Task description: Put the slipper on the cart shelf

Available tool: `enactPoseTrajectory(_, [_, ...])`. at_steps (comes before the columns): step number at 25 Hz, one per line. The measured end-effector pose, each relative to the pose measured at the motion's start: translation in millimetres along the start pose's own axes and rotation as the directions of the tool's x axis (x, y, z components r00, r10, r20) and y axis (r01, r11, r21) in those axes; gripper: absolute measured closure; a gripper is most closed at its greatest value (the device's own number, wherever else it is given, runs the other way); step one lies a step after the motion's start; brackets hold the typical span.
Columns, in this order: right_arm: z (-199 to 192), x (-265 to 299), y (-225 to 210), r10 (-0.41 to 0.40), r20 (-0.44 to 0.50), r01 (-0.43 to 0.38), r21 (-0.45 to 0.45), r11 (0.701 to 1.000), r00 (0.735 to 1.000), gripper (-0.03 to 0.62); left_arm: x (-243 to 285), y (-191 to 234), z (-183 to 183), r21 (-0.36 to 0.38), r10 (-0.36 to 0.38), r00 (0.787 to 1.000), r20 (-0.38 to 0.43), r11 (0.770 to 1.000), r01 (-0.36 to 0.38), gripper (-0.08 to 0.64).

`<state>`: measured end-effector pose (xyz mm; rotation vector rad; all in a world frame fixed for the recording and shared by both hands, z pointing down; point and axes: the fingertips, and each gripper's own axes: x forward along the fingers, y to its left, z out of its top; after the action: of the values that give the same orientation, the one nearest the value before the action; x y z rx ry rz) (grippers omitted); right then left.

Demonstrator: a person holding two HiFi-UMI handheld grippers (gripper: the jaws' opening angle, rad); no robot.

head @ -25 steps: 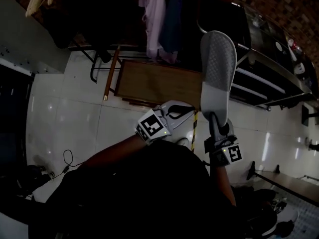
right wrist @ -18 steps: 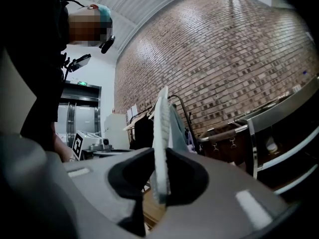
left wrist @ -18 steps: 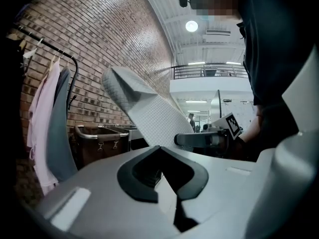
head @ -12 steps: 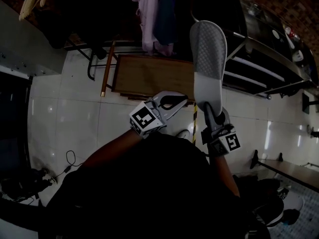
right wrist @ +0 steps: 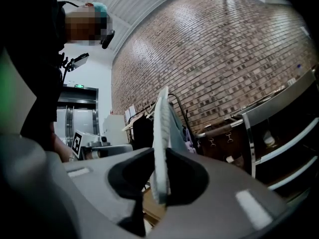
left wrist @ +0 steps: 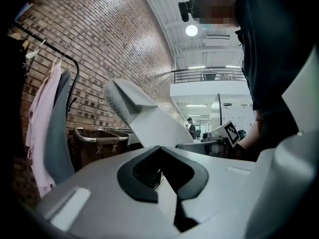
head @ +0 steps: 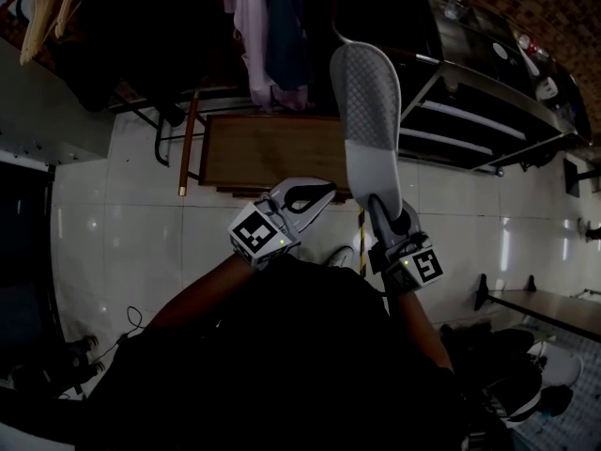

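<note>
A grey slipper (head: 366, 120) is held out level over the floor, sole side toward the head view, toe pointing at the metal cart (head: 488, 111) at the upper right. My right gripper (head: 380, 205) is shut on its heel end. In the right gripper view the slipper (right wrist: 160, 143) stands edge-on between the jaws, with the cart shelves (right wrist: 284, 143) to the right. My left gripper (head: 319, 194) hangs beside it to the left, shut and empty. From the left gripper view the slipper (left wrist: 144, 118) shows above the closed jaws.
A wooden board (head: 272, 153) lies on the white tiled floor below the grippers. Clothes (head: 254, 36) hang on a rack at the top. A brown bin (right wrist: 224, 138) stands against the brick wall. A low bench (head: 545, 308) is at the right.
In the head view both grippers and the slipper now sit a little further left and higher, and more of the cart shows. The grip on the slipper is unchanged.
</note>
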<state>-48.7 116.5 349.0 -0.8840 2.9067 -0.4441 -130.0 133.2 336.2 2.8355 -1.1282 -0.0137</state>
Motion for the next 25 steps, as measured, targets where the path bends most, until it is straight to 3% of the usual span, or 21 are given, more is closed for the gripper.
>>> enactPoseTrajectory(8, [1,-28,-32,-0.027,0.01,0.027,0.027,0.999,1.0,0.528,35,-17,-5,0.014,-0.023,1.0,-0.003,1.0,0.023,0.557])
enactPoseTrajectory(17, [6,-91,-83,-0.061,0.032,0.059,0.061,0.996,0.998,0.528,109,-67,-8,0.028,-0.064,0.997,-0.047,0.997,0.065,0.557])
enactPoseTrajectory(25, [13,-153,-132,-0.149,0.059,0.143,0.095,0.985,0.987,0.528,172,-117,-13,0.08,-0.162,0.984,-0.075,0.983,0.168,0.557])
